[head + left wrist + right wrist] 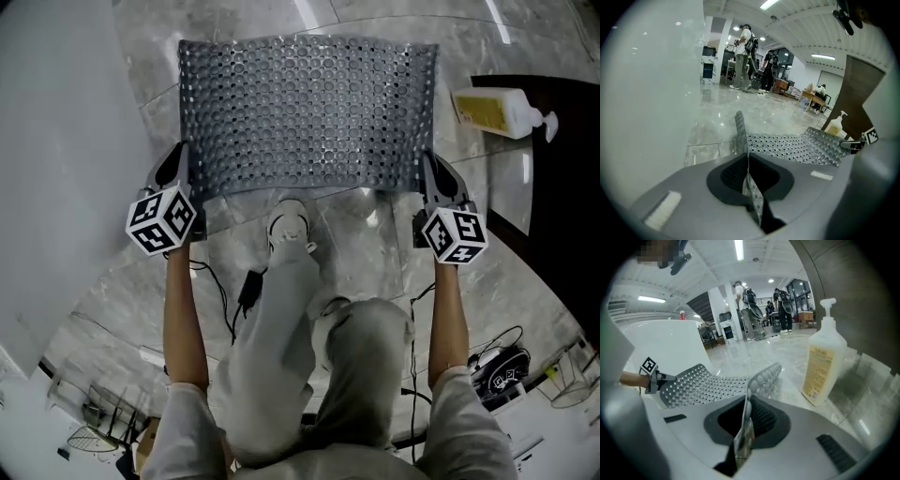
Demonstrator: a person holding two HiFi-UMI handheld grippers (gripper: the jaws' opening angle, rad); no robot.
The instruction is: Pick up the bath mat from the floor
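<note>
The grey perforated bath mat (305, 112) hangs stretched between my two grippers above the marble floor, its far part still sloping down toward the floor. My left gripper (187, 173) is shut on the mat's near left corner, and the mat's edge (746, 164) runs pinched between its jaws. At the near right corner my right gripper (427, 178) is shut on the mat too, with the mat's edge (746, 420) clamped between the jaws. The sagging mat (703, 383) shows beyond the right jaws, with the left gripper (649, 369) at its far end.
A pump bottle of yellowish liquid (502, 112) lies to the right of the mat, next to a dark wooden panel (553, 169). A white wall (56, 141) rises on the left. My own legs and shoe (291, 225) are just behind the mat. Cables and wire racks (94, 422) lie at my feet.
</note>
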